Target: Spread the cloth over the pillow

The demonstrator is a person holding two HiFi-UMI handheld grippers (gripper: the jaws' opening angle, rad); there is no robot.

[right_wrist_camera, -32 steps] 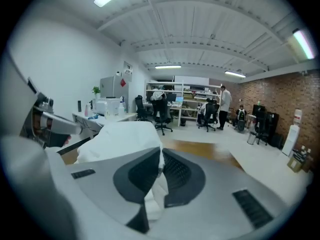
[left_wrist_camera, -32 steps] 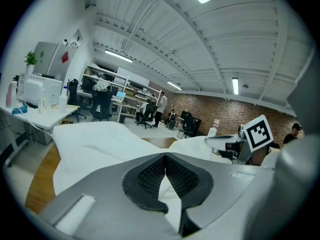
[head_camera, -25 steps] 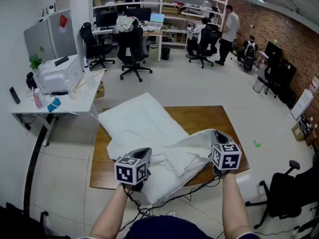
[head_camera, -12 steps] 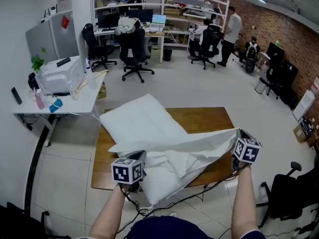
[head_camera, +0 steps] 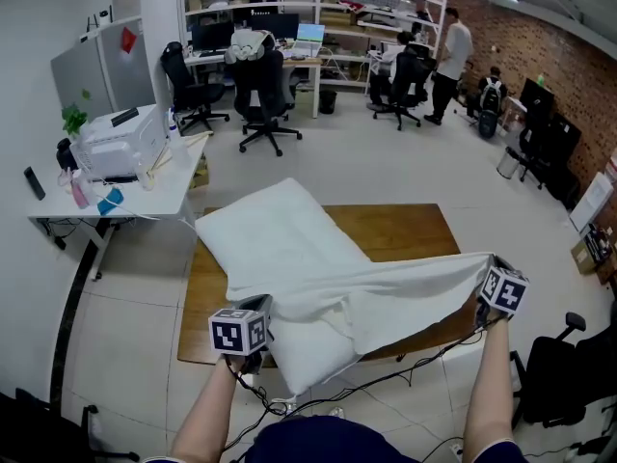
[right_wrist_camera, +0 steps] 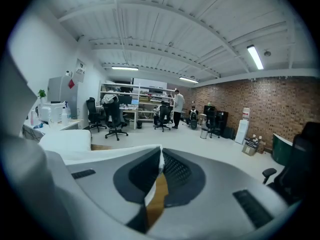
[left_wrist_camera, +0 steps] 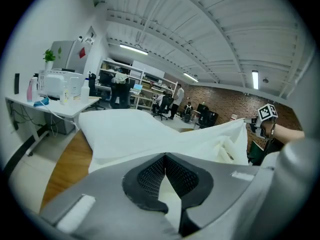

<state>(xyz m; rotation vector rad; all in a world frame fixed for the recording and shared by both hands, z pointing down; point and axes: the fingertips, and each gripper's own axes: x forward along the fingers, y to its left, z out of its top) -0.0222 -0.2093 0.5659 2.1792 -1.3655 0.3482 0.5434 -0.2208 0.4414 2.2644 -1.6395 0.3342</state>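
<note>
Because the cloth (head_camera: 405, 292) must open flat before it can cover anything, the person is holding it at two points of one edge and is stretching that edge wide. The left hand-held gripper (left_wrist_camera: 164, 160) is pinching the white fabric with its jaws closed on it, low and near the body. The right hand-held gripper (right_wrist_camera: 160, 159) is doing the same far out to the right, its jaws closed on a thin fold of the fabric. Between them the edge is running taut, while the rest is lying in loose folds on the near end of the pillow (head_camera: 270, 234). The pillow is lying slantwise on the wooden table (head_camera: 405, 230), with its far part bare. I judge that the wide hold is serving to pull out the folds, so that the cloth can then go forward over the pillow. The spreading is only beginning, as most of the pillow is showing uncovered.
</note>
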